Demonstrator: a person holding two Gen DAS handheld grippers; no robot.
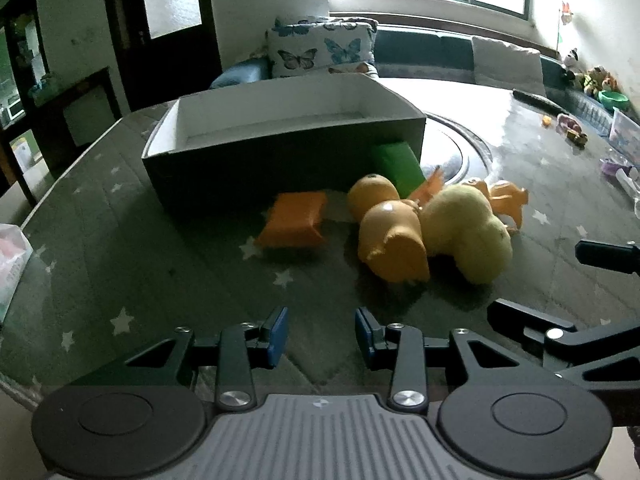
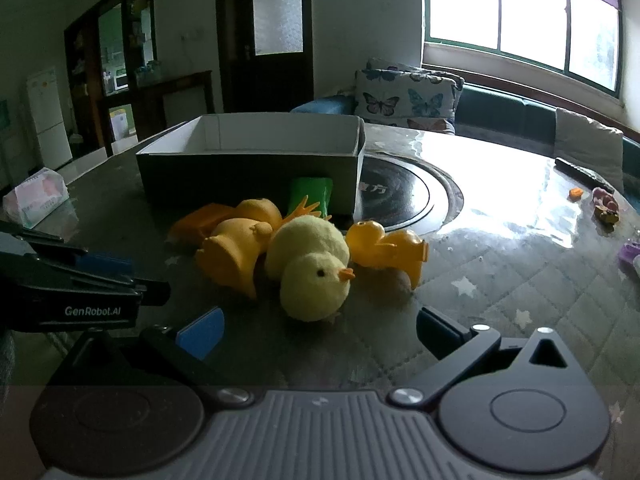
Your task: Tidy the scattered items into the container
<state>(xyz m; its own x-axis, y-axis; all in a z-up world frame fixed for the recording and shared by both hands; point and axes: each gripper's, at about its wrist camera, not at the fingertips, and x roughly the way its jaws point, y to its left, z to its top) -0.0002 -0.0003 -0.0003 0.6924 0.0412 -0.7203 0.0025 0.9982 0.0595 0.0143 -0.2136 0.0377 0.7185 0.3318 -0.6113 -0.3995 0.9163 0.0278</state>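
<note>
Left wrist view, from the left: the tissue pack (image 1: 14, 264) at the table edge, then the open cardboard box (image 1: 280, 136), the orange block (image 1: 294, 220) just before it, 2 orange rubber ducks (image 1: 390, 240) touching the plush chick (image 1: 466, 232). Left gripper (image 1: 321, 334) hovers with jaws apart, empty. Right gripper (image 2: 320, 326) faces the chick, jaws wide apart, empty. A green block (image 2: 311, 196) leans on the box.

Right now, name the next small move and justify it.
Probably ease the right gripper forward around the plush chick: it is open, empty, and the chick lies straight ahead, nearest it, outside the box.
</note>
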